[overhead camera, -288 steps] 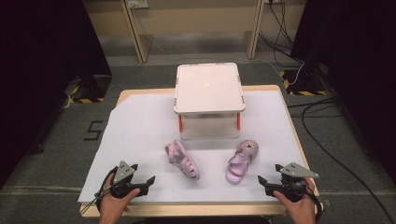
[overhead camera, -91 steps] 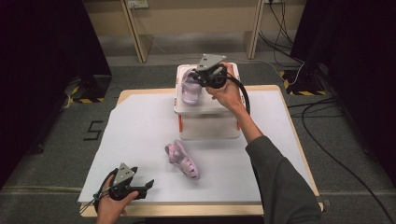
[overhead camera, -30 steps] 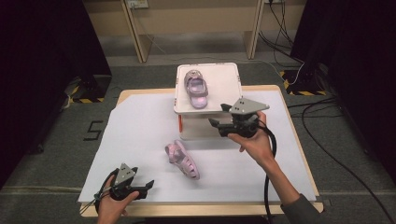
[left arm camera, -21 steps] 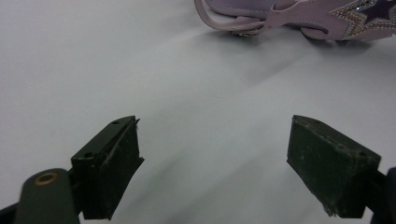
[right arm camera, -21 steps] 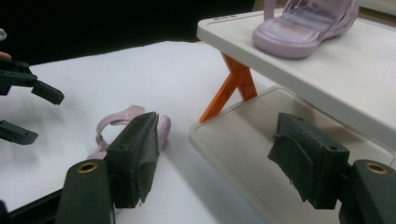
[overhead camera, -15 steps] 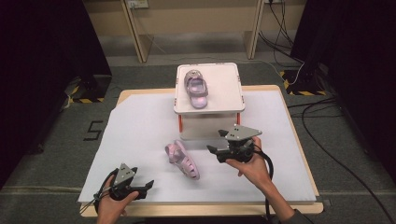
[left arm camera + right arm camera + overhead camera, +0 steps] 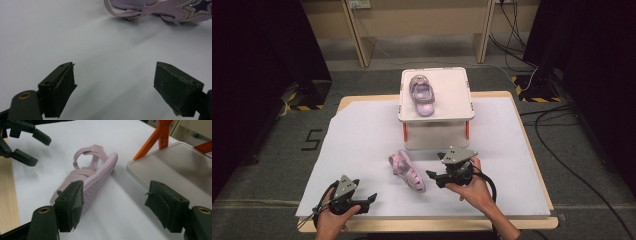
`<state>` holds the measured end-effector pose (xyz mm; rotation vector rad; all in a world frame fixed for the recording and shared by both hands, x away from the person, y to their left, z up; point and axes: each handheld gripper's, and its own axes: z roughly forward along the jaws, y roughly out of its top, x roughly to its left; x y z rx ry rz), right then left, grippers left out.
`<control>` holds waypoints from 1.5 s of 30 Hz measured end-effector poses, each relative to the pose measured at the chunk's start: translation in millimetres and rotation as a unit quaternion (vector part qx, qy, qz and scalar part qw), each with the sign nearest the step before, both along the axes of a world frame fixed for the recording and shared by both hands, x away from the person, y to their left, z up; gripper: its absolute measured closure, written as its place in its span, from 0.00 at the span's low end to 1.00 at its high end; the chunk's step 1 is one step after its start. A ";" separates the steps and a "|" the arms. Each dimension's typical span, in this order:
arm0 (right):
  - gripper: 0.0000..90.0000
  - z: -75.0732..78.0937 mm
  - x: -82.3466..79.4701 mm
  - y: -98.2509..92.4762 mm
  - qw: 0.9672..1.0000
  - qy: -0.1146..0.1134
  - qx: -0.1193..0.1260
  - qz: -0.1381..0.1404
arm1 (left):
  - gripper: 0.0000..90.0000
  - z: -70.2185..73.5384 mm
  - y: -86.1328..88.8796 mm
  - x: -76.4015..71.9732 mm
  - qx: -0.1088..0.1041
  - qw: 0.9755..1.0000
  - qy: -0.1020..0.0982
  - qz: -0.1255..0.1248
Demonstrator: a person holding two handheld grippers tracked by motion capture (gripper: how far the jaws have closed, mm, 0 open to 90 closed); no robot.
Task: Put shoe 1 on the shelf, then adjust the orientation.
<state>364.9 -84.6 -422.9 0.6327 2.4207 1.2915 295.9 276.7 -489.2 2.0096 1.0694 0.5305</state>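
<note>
The second pink sandal (image 7: 408, 171) lies on its side on the white sheet (image 7: 357, 135) in front of the lidded box (image 7: 436, 131), its ridged sole turned toward the right gripper (image 7: 432, 176), an attitude that offers the sole edge and straps (image 7: 88, 161) as places to pinch. The right gripper sits just beside the toe end, its jaws having just been opening and now standing wide with nothing between them, apparently readied to close across the shoe. Its mate, the first sandal (image 7: 422, 92), rests upright on the box lid (image 7: 452, 90), suggesting the pair is being gathered there. The left gripper (image 7: 368, 199) rests near the table's front edge, jaws wide apart and empty, well clear of the work.
</note>
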 end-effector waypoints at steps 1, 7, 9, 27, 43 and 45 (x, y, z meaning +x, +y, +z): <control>0.33 -1.5 -1.3 1.5 1.000 0.001 -0.001 0.000 | 0.18 0.0 0.0 0.0 0.000 1.000 0.000 0.000; 0.32 -9.9 -6.8 10.2 1.000 0.007 -0.009 0.014 | 0.18 0.2 0.6 0.1 0.000 1.000 0.001 -0.001; 0.32 -11.2 -7.7 11.8 1.000 0.008 -0.011 0.016 | 0.18 0.3 0.6 0.2 0.001 1.000 0.001 -0.001; 0.31 -18.4 -16.6 30.5 0.999 0.013 -0.015 0.035 | 0.18 0.0 -0.1 -0.2 0.001 1.000 0.000 -0.002; 0.44 -34.3 -15.7 47.1 0.998 0.029 -0.033 0.053 | 0.18 0.3 0.2 -0.2 0.002 1.000 -0.001 -0.002; 0.45 -33.2 -15.1 45.7 0.998 0.032 -0.033 0.053 | 0.18 0.3 0.3 -0.2 0.001 1.000 0.000 -0.002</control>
